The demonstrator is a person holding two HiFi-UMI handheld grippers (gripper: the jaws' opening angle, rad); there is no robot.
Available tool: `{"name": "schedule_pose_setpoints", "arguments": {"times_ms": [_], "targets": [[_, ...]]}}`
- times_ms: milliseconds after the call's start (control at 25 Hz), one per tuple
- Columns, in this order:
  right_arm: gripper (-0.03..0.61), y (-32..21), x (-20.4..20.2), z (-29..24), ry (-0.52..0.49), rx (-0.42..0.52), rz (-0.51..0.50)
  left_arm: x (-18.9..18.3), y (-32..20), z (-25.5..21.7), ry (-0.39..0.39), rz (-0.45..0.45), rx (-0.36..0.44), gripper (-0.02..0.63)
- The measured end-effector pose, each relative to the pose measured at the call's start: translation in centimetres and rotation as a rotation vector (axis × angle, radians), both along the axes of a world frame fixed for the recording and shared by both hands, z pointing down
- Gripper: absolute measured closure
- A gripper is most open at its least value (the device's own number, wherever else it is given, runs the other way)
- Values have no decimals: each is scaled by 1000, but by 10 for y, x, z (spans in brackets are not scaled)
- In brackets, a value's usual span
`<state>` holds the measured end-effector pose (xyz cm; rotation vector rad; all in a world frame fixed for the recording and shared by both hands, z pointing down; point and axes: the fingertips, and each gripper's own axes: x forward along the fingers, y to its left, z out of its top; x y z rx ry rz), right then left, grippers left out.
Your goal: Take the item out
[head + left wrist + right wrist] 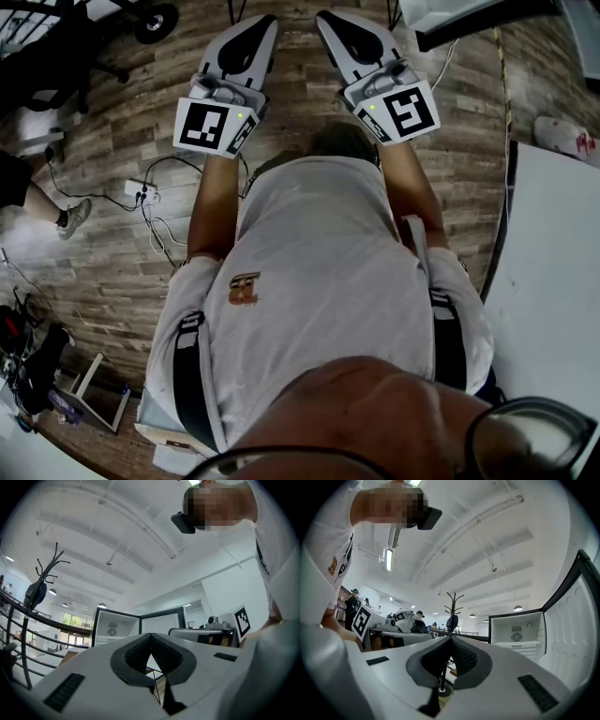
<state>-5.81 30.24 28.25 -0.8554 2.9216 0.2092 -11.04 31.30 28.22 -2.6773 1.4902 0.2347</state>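
My left gripper (265, 22) and right gripper (324, 19) are held side by side in front of the body, pointing out over the wooden floor. Each has its jaws shut with nothing between them. In the left gripper view the dark pads of the left gripper (151, 635) meet at the tip. The right gripper (451, 638) looks the same in its own view. An open white fridge (117, 627) stands across the room; its bare inner shelf (518, 637) and open door (576, 620) show on the right. No item to take out is visible.
A coat rack (453, 613) stands straight ahead of the right gripper. A power strip with cables (142, 193) lies on the floor at left, near another person's foot (70, 217). A white table (553, 291) borders the right side. An office chair (66, 47) stands at far left.
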Motion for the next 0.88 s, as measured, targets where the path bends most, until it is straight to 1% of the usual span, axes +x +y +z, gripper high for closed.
{"name": "schedule_pose_setpoints", "arguments": {"times_ms": [240,480,720,880], "targets": [[545,-18,-3,6,33,24,20,-6,-21,6,1,5,-7,595],[546,-48,-4,15,35,28,11,-7,-48,12,-12,-3,-2,595],[546,-100,-3,14,40,38,11,-8,-96,12,-29,-13,-10,595],[545,-148,-9,7,37,53,13,-15,-143,9,-35,-21,-16,595]]}}
